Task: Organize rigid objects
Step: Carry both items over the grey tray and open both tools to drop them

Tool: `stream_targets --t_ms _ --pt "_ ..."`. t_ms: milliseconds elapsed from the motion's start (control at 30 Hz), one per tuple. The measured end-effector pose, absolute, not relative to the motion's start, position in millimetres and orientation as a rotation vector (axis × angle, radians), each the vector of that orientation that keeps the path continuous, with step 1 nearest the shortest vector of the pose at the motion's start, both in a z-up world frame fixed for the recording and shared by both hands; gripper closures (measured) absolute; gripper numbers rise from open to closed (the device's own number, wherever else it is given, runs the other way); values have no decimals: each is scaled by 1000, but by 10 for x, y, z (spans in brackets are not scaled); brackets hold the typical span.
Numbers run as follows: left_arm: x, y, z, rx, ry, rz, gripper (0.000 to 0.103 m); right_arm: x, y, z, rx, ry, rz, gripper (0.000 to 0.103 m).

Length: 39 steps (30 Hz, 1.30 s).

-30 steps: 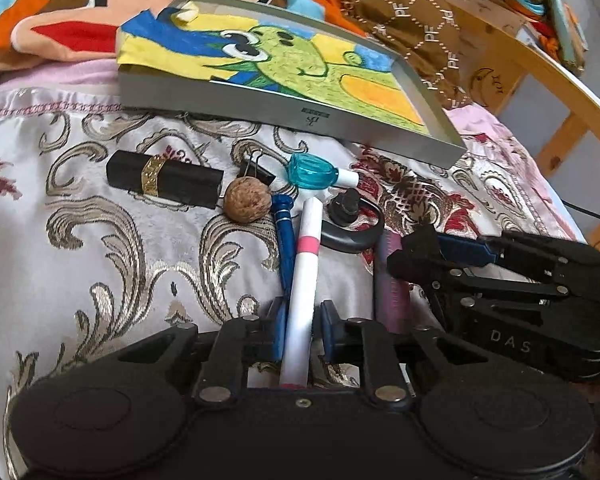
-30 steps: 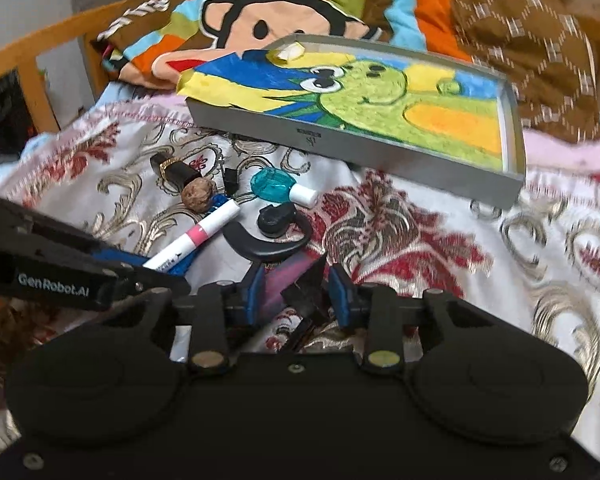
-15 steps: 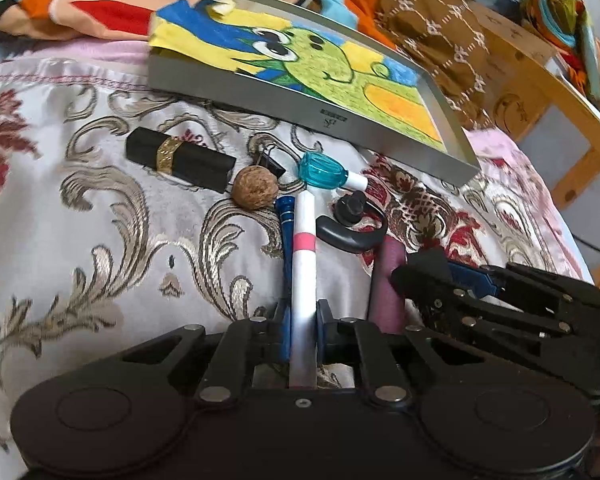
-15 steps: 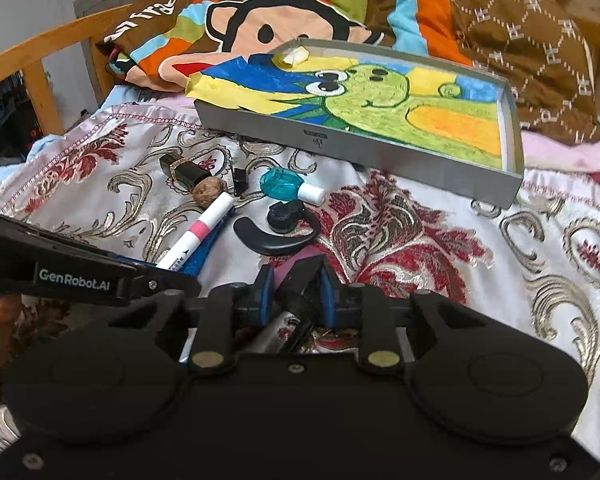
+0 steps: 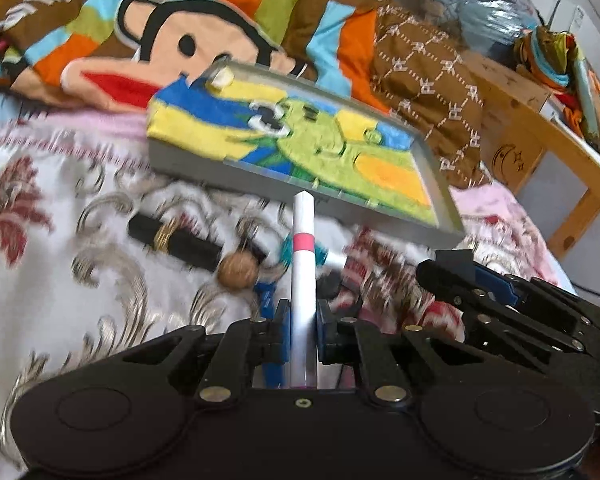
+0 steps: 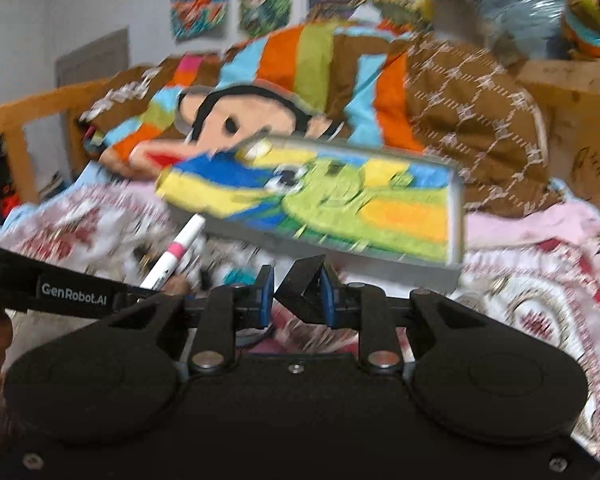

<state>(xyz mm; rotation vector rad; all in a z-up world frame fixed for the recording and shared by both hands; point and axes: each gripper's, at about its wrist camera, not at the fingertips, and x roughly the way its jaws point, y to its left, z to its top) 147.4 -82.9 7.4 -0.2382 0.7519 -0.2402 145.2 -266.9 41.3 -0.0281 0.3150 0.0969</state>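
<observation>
Bedcover [image 5: 60,280] with silver and red flowers fills the lower part of both views, and a striped blanket [image 5: 204,28] with a cartoon monkey face lies behind it. Next in size is the grey tray [image 5: 446,208], lined with a bright cloth in yellow, blue and green; it rests on the bedcover in front of the blanket. The left gripper [image 5: 303,330] is clamped on a white marker [image 5: 302,276] with a pink band, which points up and forward toward the near wall of the tray. The right gripper [image 6: 296,294] is closed on a black angular object [image 6: 300,286]; what it is cannot be told, the picture is blurred. Smaller things lie on the bedcover between the tray and the grippers: a black lipstick tube [image 5: 176,242] with a gold ring, a blue pen [image 5: 267,300] just beside the marker, and a walnut [image 5: 237,271] near the end of the tube.
</observation>
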Motion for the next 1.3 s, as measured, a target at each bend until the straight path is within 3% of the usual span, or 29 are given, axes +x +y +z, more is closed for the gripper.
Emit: stream_targets --t_ms 467,833,1300 --pt "2518 -1305 352 -292 636 -267 91 1976 -3384 348 61 198 -61 86" --pt "3279 -1700 47 -288 689 -265 91 2626 -3537 26 123 290 -92 86" --pt "3532 -1803 -168 -262 739 -305 91 2829 -3348 -73 59 380 -95 86"
